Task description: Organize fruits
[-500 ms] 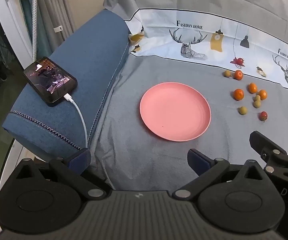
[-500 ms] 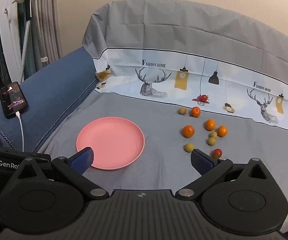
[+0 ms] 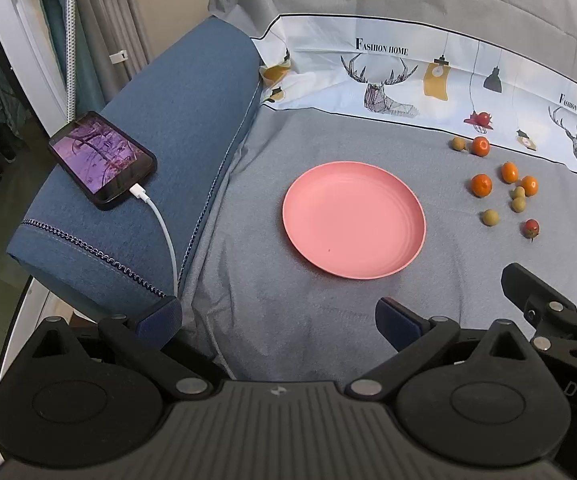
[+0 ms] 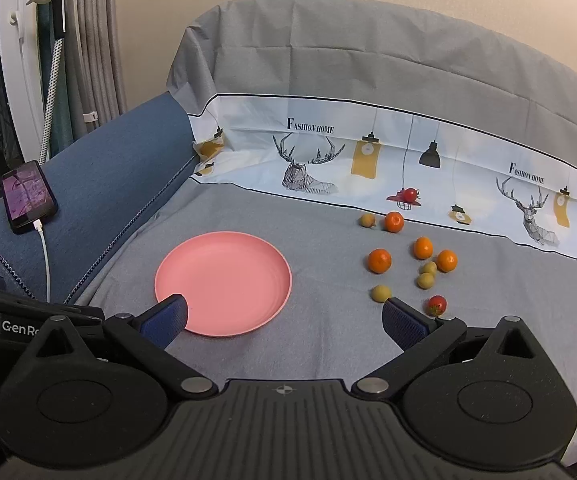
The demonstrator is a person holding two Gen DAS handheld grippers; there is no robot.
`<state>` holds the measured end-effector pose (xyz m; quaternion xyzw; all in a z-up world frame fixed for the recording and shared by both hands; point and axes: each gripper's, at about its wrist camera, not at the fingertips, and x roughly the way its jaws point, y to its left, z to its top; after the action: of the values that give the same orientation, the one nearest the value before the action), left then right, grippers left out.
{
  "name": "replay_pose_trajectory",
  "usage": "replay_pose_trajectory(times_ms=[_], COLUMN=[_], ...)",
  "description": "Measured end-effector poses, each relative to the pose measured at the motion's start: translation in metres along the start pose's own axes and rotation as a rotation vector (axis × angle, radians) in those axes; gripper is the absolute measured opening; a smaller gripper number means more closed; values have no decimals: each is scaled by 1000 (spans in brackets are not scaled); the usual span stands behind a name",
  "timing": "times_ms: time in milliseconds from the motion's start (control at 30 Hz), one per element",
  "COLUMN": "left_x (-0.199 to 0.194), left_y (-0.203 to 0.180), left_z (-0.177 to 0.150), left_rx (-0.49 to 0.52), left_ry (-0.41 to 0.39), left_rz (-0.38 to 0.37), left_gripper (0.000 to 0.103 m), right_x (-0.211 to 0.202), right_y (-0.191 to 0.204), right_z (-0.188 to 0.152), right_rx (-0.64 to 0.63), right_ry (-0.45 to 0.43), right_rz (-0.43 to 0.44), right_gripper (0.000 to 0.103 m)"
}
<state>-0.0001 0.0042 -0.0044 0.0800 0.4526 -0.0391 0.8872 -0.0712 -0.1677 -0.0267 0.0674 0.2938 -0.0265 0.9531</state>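
Note:
A pink plate point(image 3: 352, 220) point(image 4: 224, 284) lies empty on the grey sheet. To its right lies a loose group of small fruits: several oranges point(image 4: 379, 260) point(image 3: 481, 185), several yellow-green fruits point(image 4: 380, 293) point(image 3: 490, 217) and a red strawberry point(image 4: 437, 305) point(image 3: 531, 227). Another red fruit point(image 4: 409, 194) sits further back on the printed band. My left gripper point(image 3: 278, 320) is open and empty, in front of the plate. My right gripper point(image 4: 284, 320) is open and empty, its left fingertip point(image 4: 166, 318) over the plate's near rim, its right one beside the strawberry.
A blue sofa armrest point(image 3: 160, 184) rises on the left, with a phone point(image 3: 102, 158) point(image 4: 28, 197) on a white charging cable point(image 3: 164, 236). The sheet's printed band climbs the backrest point(image 4: 368, 148). The right gripper's body point(image 3: 548, 312) shows at the left view's right edge.
Both grippers have barely shifted; the scene is otherwise the same. The phone screen shows a different picture.

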Motion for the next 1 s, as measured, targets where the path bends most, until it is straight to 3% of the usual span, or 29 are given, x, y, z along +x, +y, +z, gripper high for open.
replay_pose_trajectory(times_ms=[467, 700, 1000], left_x=[5, 9, 10], left_y=[-1, 0, 0], left_z=[-2, -3, -3], left_rx=[25, 4, 10], left_ry=[15, 31, 39], left_rz=[44, 12, 24], left_gripper=[103, 103, 103], right_x=[3, 4, 6], right_y=[6, 7, 7], right_z=[-2, -3, -6], right_rx=[-6, -6, -5], right_ry=[16, 22, 26], right_rz=[-6, -9, -8], right_gripper=[102, 102, 102])
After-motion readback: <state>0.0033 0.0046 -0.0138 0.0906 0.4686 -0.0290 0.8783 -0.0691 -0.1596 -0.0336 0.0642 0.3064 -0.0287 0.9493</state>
